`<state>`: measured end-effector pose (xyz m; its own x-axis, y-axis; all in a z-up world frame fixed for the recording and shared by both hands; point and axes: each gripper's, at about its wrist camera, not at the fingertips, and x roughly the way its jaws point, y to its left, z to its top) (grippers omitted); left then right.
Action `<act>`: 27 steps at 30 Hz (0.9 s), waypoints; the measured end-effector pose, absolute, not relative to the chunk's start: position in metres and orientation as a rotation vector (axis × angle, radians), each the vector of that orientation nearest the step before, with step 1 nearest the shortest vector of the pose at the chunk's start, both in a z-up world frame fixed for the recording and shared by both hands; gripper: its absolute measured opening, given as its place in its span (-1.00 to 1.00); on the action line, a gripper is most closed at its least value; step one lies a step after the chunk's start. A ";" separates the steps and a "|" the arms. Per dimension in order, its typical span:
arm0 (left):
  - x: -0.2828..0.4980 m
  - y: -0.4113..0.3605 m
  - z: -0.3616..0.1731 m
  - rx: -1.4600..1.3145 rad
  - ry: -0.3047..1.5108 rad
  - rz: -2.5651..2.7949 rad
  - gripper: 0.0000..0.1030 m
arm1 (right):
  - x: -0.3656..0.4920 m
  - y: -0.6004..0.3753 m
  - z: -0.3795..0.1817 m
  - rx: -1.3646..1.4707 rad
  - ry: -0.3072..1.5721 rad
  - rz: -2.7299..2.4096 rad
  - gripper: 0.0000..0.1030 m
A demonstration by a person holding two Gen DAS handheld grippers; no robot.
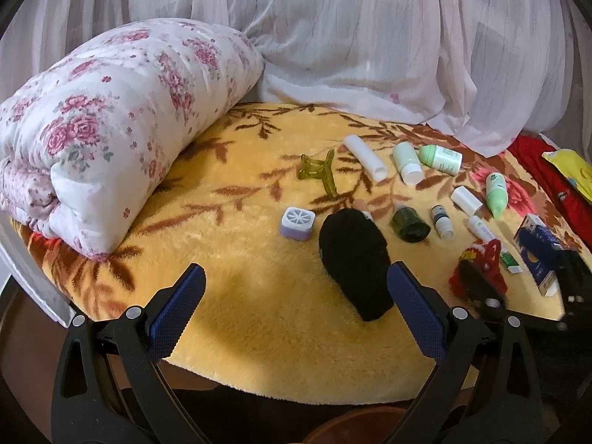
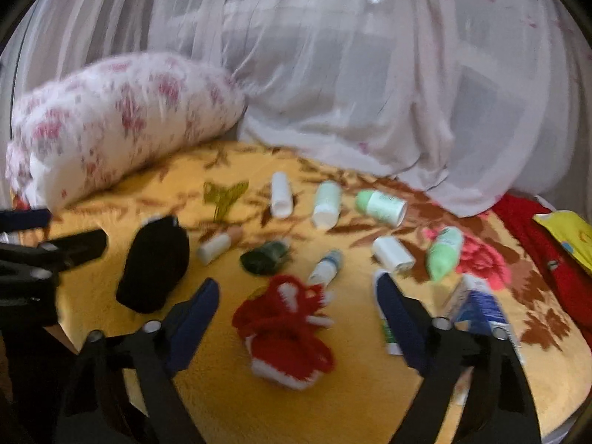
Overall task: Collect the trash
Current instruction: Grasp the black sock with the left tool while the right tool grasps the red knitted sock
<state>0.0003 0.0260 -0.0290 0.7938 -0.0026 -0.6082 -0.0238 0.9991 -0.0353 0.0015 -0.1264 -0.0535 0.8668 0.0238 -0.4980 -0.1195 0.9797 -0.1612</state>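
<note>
Both grippers' jaws stand released above the bed (image 1: 240, 296). Right gripper (image 2: 296, 318) has the red sock (image 2: 285, 329) between its jaws; left gripper (image 1: 296, 303) view alone shows a purple box (image 1: 297, 223) ahead.

Yellow blanket (image 1: 236, 296) with brown leaves, pink-floral white quilt (image 1: 111, 122), black sock (image 1: 355, 262).

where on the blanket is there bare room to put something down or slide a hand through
The widest free patch is the near edge of the yellow blanket, between the floral quilt roll and the black sock. A smaller gap runs from the quilt roll to the green hair clip. Right of the sock it is crowded with bottles, tubes and the red knit piece.
</note>
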 end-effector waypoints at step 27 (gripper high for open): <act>0.051 -0.034 -0.054 0.003 0.704 -0.085 0.86 | -0.038 -0.166 -0.016 -0.128 0.385 0.113 -0.26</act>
<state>0.0510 -0.0343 -0.0543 0.7592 -0.0767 -0.6464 0.0789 0.9966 -0.0255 -0.0376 -0.1663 -0.0156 0.9208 0.0859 -0.3805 -0.1344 0.9856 -0.1026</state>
